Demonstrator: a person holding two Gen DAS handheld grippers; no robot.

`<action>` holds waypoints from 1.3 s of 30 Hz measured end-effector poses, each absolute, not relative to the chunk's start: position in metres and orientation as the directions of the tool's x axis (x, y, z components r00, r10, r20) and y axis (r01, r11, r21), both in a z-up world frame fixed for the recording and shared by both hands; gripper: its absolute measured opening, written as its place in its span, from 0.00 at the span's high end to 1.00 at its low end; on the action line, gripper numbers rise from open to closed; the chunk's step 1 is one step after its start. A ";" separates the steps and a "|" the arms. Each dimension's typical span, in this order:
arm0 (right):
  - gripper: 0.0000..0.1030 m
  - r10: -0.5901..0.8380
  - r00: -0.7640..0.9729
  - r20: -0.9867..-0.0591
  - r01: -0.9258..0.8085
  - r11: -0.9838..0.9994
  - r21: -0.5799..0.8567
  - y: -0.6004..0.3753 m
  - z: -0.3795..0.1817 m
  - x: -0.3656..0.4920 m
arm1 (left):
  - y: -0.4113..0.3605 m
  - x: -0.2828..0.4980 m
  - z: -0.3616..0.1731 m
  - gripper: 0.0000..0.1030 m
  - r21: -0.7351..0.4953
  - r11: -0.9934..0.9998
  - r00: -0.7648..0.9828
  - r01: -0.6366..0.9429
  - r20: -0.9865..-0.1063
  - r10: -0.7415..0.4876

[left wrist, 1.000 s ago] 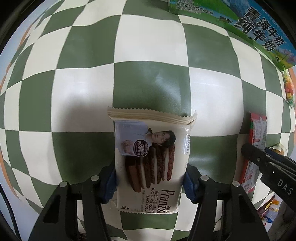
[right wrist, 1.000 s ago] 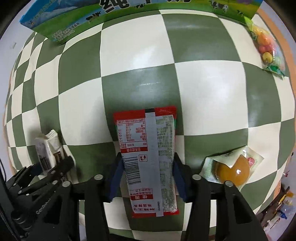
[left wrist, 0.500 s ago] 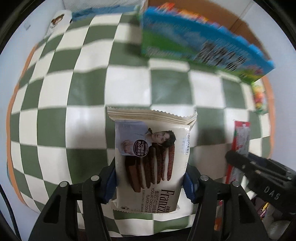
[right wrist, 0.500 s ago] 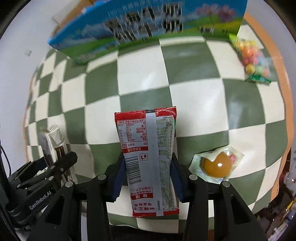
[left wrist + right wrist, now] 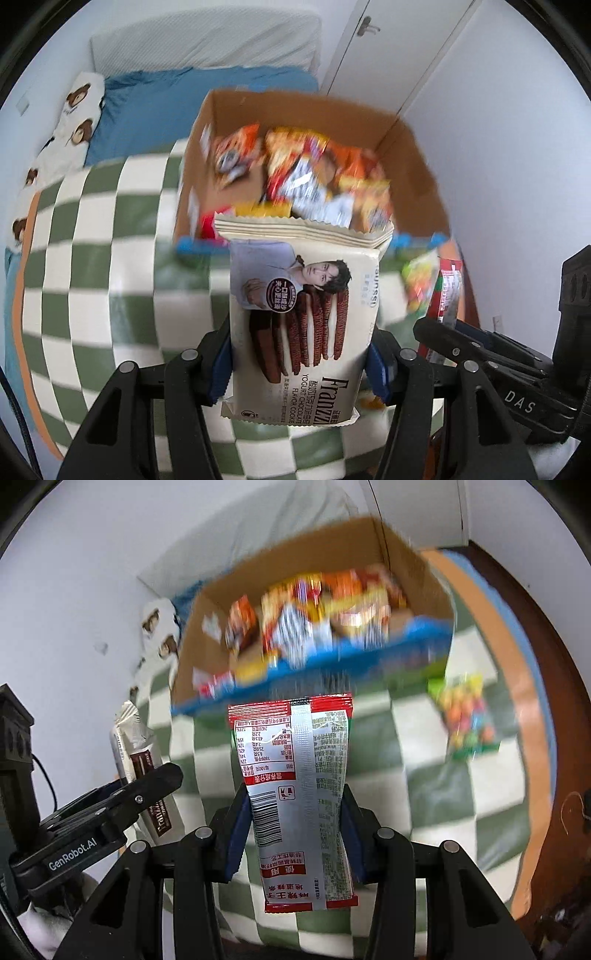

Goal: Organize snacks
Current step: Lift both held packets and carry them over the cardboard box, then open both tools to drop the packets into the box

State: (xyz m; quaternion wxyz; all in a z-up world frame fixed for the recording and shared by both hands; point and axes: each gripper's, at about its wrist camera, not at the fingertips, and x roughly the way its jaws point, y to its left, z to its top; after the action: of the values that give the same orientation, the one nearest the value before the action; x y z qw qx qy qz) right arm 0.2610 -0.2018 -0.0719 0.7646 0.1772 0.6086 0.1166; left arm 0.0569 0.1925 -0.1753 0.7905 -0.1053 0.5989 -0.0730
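Left wrist: box snacks (image 5: pixel 314 177) blurred

Left gripper (image 5: pixel 299 363) – jaws clamped on packet, angled steeply down; right gripper (image 5: pixel 293 834) – likewise, alongside.

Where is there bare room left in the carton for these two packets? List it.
Inside the cardboard carton, bare floor shows along the left wall, between it and the orange snack bags. The middle and right are piled. On the checkered cloth, the left squares are free; the candy bag crowds the right.
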 end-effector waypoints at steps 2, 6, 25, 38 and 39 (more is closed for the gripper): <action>0.54 0.389 0.258 -0.884 0.031 0.912 0.410 -0.209 -0.062 0.281 | 0.188 0.083 -0.167 0.45 -0.248 0.969 0.285 0.010 -0.928 -0.241; 0.54 0.350 0.292 -0.890 0.020 0.928 0.372 -0.207 -0.063 0.326 | 0.184 0.128 -0.161 0.45 -0.218 0.975 0.291 0.034 -0.932 -0.218; 0.54 0.134 0.129 -0.983 0.037 0.989 0.140 -0.193 -0.197 0.474 | 0.215 0.256 -0.277 0.44 -0.116 0.992 0.051 -0.057 -0.992 -0.114; 0.10 0.122 0.078 -0.989 -0.004 0.992 0.122 -0.177 -0.218 0.473 | 0.217 0.245 -0.286 0.11 -0.190 0.975 0.046 -0.114 -0.981 -0.186; 0.10 0.119 0.078 -0.990 -0.010 0.993 0.118 -0.175 -0.217 0.471 | 0.216 0.243 -0.283 0.11 -0.190 0.975 0.056 -0.111 -0.981 -0.185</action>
State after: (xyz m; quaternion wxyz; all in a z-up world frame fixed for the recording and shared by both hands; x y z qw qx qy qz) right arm 0.4712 -0.1750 -0.2167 0.7331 0.0401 0.6775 0.0441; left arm 0.2428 0.2160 -0.2831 0.7185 -0.1078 0.6866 -0.0255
